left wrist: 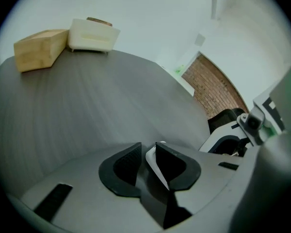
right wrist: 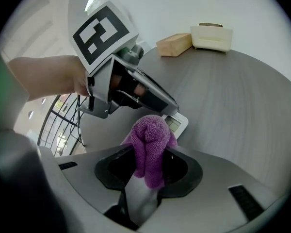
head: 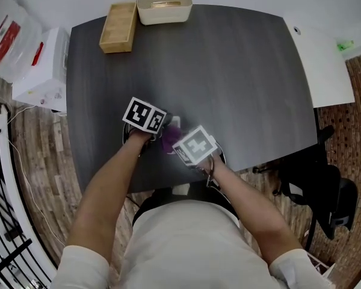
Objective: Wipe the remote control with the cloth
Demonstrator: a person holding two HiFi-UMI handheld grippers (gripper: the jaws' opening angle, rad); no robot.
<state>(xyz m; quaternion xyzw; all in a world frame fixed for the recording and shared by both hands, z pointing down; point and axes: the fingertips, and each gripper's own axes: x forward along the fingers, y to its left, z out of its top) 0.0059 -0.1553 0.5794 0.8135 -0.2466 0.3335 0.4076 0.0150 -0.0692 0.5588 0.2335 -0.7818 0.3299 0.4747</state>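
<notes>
In grip of left tongs (left wrist: 148, 147), remote control (right wrist: 176, 123); just beside, cloth (right wrist: 150, 142) tight in right tongs (right wrist: 151, 152).

Dark grey table (head: 240, 71) fills the frame; wooden box (head: 119, 26) and cream bin (head: 164, 6) side by side at top edge; black chair (head: 325, 188) lower right.

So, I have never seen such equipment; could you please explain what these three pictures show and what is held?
There is no robot: a person holds a two-jaw gripper in each hand. The head view looks down from the person's head on a dark table. The other two views come from cameras on the grippers. The left gripper is closed on a white remote control; the right gripper pinches a purple cloth close to it. At the far edge stand a wooden box and a cream tray. The marked cubes belong to the grippers.
</notes>
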